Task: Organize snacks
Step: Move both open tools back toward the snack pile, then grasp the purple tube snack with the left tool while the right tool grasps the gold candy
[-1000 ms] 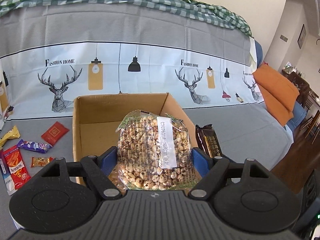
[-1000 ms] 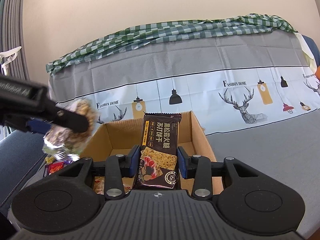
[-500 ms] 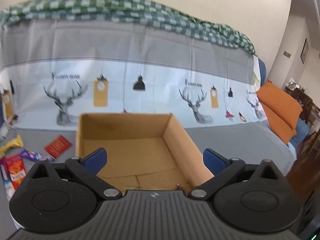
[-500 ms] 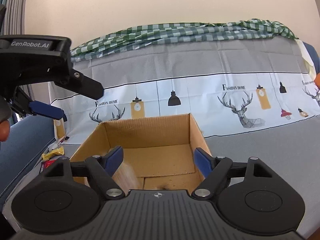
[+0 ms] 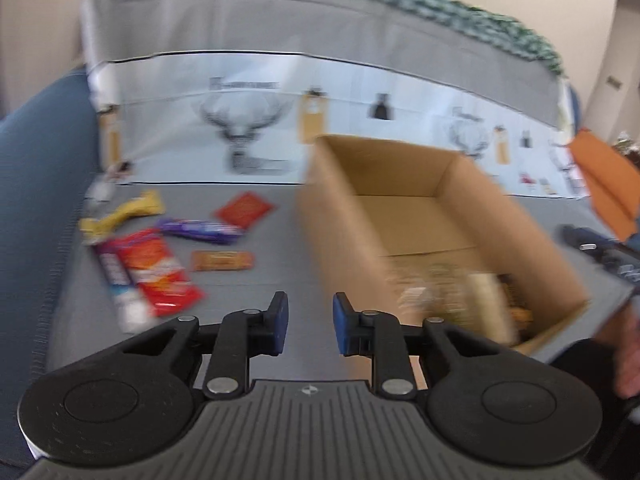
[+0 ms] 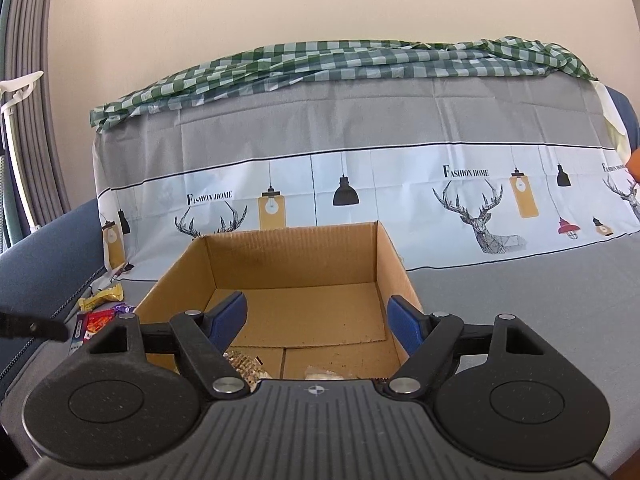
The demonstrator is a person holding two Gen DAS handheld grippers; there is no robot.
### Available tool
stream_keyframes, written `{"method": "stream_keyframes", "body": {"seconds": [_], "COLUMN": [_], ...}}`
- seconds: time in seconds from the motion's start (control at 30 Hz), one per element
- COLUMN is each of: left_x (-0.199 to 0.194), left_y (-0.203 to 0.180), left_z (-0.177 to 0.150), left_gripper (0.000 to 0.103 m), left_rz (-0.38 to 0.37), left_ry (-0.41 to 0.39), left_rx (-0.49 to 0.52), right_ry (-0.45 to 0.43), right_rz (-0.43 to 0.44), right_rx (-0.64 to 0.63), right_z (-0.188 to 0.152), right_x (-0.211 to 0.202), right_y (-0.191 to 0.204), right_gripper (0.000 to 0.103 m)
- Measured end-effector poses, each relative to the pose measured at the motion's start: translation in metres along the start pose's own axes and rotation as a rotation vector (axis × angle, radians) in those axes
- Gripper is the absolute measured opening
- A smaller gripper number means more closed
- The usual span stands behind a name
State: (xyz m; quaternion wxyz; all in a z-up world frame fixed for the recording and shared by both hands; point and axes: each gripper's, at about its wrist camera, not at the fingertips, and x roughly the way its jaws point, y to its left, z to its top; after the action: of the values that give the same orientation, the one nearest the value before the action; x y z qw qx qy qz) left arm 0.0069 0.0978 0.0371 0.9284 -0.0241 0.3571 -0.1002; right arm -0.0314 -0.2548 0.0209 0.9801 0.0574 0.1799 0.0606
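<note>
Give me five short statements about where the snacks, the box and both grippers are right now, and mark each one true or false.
1. The left gripper holds a snack. False: its fingers have nothing between them.
2. The right gripper is open over the cardboard box. True.
3. Loose snacks lie on the grey surface left of the box. True.
4. The red packet is inside the box. False: it lies outside.
5. The box is empty. False: packets lie at its near end.

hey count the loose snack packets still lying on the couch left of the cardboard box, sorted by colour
Yellow: 1, the yellow packet
Red: 2, the red square packet and the red-orange bag
Purple: 1, the purple bar
Orange: 1, the small orange bar
White and blue: 1, the long packet
Total: 6, all outside the cardboard box
</note>
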Motion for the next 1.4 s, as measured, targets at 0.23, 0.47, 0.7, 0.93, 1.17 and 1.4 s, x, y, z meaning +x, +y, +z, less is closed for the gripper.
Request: {"method": "stream_keyframes", "body": {"seconds": [0.23,0.47,0.7,0.93,1.17,1.4], "left_x": [0.016,0.025,0.035,0.039,0.038,0.044], "left_y": [0.08,0.108,0.126,0.136,0.145,0.15], "left_z": [-0.003,-0.007,-0.007,-0.007,-0.01,-0.01], "left_gripper": [0.026,0.026,0.026,0.026,0.026,0.026], "left_rz": [0.057,0.108,0.09,0.109,0.095,0.113], "left_ry": [-0.071,-0.084,-0.059,-0.064,-0.075,-0.077], "left_rx": [-0.083,-0.26,-0.334,-0.376,-0.428,-0.446], "right_ry": [0.057,0.097,0.131,0.151,0.166,0.198], "right_rz": [-0.014,-0.059,-0.1,-0.069,0.048,0.193], "right_rx": [-0.018,-0.053,-0.093,-0.119,-0.162,-0.173], "right_z": [0.0,-0.002,-0.002,-0.001,0.008,0.024], "right_x": [0.01,0.017,0.026,0.03,0.036,0.075], "right_y": [0.006,0.013,0.026,0.048,0.109,0.189], "right_gripper": [0.056,0.039,0.038,0.038,0.038,0.038]}}
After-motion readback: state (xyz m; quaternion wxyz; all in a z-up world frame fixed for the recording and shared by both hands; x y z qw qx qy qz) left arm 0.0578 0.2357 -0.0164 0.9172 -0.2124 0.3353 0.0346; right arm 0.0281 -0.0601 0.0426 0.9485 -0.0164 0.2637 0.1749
